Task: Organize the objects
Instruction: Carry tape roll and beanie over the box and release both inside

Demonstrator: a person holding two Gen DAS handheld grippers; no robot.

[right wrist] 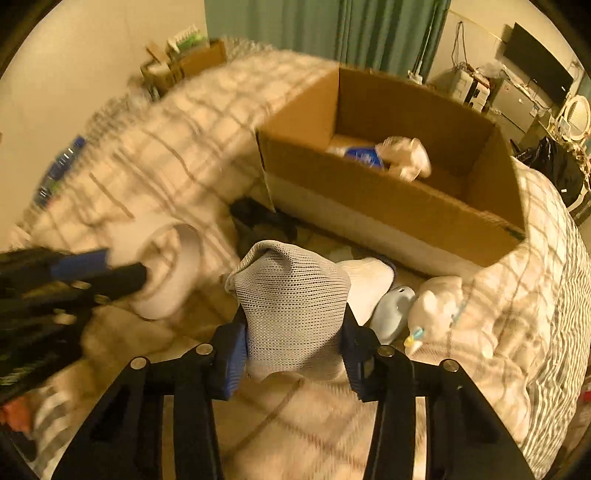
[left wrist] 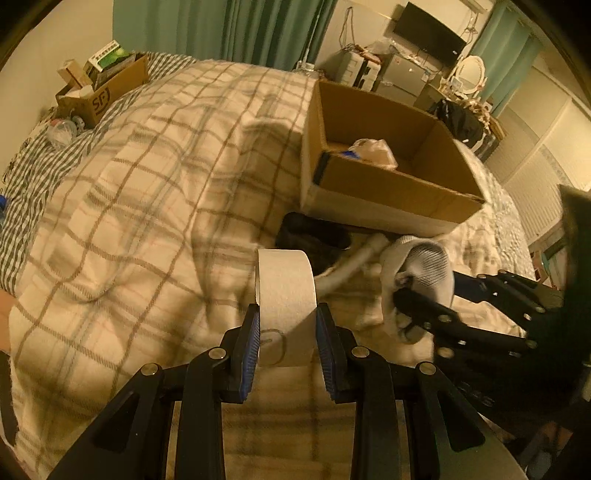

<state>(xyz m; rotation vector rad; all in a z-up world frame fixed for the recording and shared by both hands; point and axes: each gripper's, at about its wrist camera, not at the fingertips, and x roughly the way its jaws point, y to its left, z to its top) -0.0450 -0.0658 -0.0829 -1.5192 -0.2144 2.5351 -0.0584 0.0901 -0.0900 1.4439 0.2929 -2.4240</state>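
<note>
The left gripper [left wrist: 287, 345] sits at the bottom centre of its own view, its blue-padded fingers [left wrist: 250, 347] pressed against both flat sides of a white tape roll [left wrist: 286, 291], which stands on edge between them, above a plaid blanket [left wrist: 129, 206]. In the right wrist view this same gripper enters blurred from the left edge, the roll at its tip.

The right gripper [right wrist: 293, 354] fills the bottom centre of its view, clamped on a grey knit sock [right wrist: 291, 306] that bulges up between the pads. In the left view it reaches in from the right edge with the sock [left wrist: 421, 269] bunched at its tip.

An open cardboard box [right wrist: 369, 192] lies on the bed in the upper right of the right view, upper centre-right of the left view [left wrist: 388, 184]. Inside it are a crumpled white bag [right wrist: 404, 155] and a blue item [right wrist: 364, 155], hard to identify.

Just in front of the box, near the middle of the right view, lie a dark garment [right wrist: 262, 221], a white sock [right wrist: 369, 284], a pale blue object [right wrist: 393, 310] and a white plush toy [right wrist: 439, 306], close together on the blanket.

A second box [left wrist: 107, 88] packed with things sits at the upper left of the left view. A dark TV [left wrist: 428, 35] hangs on the wall at the upper right, green curtains [left wrist: 229, 29] along the top.
</note>
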